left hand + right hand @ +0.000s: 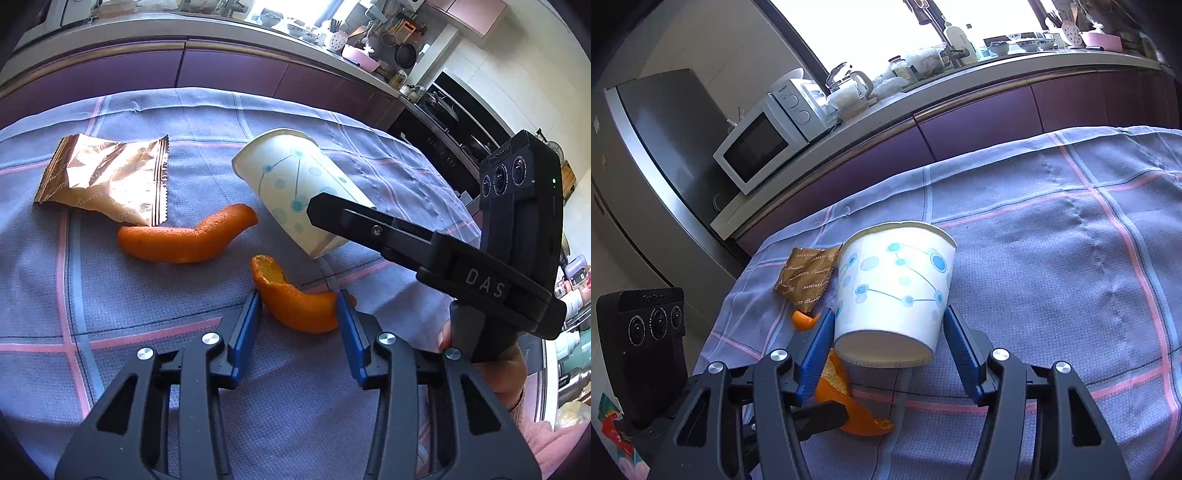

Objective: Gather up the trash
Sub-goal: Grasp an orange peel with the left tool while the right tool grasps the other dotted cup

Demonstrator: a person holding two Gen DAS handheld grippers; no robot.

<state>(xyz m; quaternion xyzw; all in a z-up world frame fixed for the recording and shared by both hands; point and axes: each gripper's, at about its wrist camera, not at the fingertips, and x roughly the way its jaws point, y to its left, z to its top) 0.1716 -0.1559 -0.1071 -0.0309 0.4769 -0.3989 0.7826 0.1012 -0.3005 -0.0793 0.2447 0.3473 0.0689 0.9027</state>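
Note:
A white paper cup (295,184) with blue dots lies on its side on the checked tablecloth (110,302). Two orange peels lie by it: a long one (184,236) and a curled one (295,302). A gold snack wrapper (107,177) lies at the left. My left gripper (299,306) is open with its blue pads on either side of the curled peel. My right gripper (888,325) is open around the base end of the cup (897,284); the left pad seems to touch it, the right is apart. The curled peel (846,406) and the wrapper (809,280) also show there.
The table's far edge faces purple cabinets (221,74) under a cluttered counter. A microwave (764,140) and a fridge (665,147) stand at the left in the right wrist view. The right gripper's body (480,258) crosses the left wrist view at the right.

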